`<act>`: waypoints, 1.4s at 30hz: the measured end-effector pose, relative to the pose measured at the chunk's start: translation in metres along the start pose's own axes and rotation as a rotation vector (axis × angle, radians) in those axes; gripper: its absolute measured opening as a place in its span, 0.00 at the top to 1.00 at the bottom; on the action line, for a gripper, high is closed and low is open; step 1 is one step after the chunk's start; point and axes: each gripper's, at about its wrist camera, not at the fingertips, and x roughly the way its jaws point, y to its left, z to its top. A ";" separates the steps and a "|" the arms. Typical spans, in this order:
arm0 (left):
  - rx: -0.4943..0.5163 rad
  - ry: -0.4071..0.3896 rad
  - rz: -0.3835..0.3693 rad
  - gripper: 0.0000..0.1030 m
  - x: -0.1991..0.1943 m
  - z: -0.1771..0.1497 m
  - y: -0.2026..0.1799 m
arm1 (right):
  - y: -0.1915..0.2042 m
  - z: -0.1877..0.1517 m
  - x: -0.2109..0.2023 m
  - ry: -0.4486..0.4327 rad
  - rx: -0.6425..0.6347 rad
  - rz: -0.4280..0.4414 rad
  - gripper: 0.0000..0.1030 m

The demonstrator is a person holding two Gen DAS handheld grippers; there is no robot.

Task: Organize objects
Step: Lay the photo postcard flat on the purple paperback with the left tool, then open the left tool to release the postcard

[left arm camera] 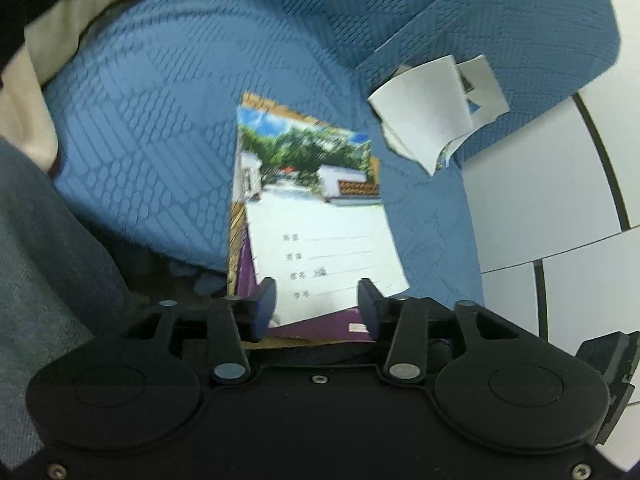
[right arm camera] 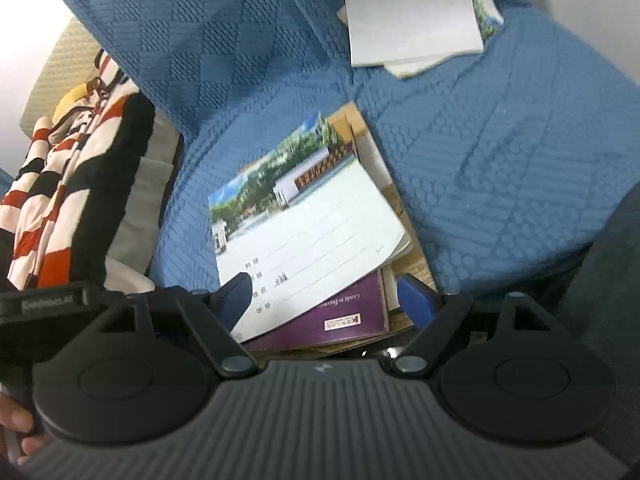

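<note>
Left gripper [left arm camera: 316, 300] hangs over the near end of the stack [left arm camera: 312, 216] with its jaws apart, nothing pinched; the right gripper [right arm camera: 324, 300] does likewise, jaws set wider, straddling the stack's near corner without pressing it. That stack lies on the blue seat [left arm camera: 160, 120], near its front edge, and the loose papers [left arm camera: 432, 112] sit on the blue arm at the seat's far corner.

Risks, as I judge them: the stack is fanned, not squared, so the top notebook [right arm camera: 304, 232] could slide off the purple book [right arm camera: 340, 320] if either finger catches its edge. It also lies close to the front edge, so a nudge could tip it towards the floor. The papers are curled and overhang the arm; a passing sleeve or draught might drop them.

Count: two grippers; one notebook with a photo cover; one purple book; at least one brown cover beneath, though how many I cannot tell; two or more loose sheets.
</note>
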 end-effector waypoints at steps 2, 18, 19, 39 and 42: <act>0.024 -0.021 0.007 0.52 -0.005 0.001 -0.006 | 0.000 0.003 -0.006 -0.027 -0.028 -0.011 0.21; 0.020 -0.035 0.086 0.65 0.037 -0.010 0.000 | -0.029 0.004 0.036 -0.101 -0.082 -0.034 0.22; 0.014 -0.034 0.090 0.67 0.040 -0.010 0.002 | -0.031 0.004 0.039 -0.100 -0.082 -0.033 0.24; 0.031 -0.005 0.114 0.72 0.053 -0.006 0.007 | -0.031 0.005 0.044 -0.068 -0.083 -0.045 0.76; 0.017 0.004 0.106 0.72 0.049 -0.007 0.011 | -0.026 -0.001 0.033 -0.055 -0.090 -0.049 0.77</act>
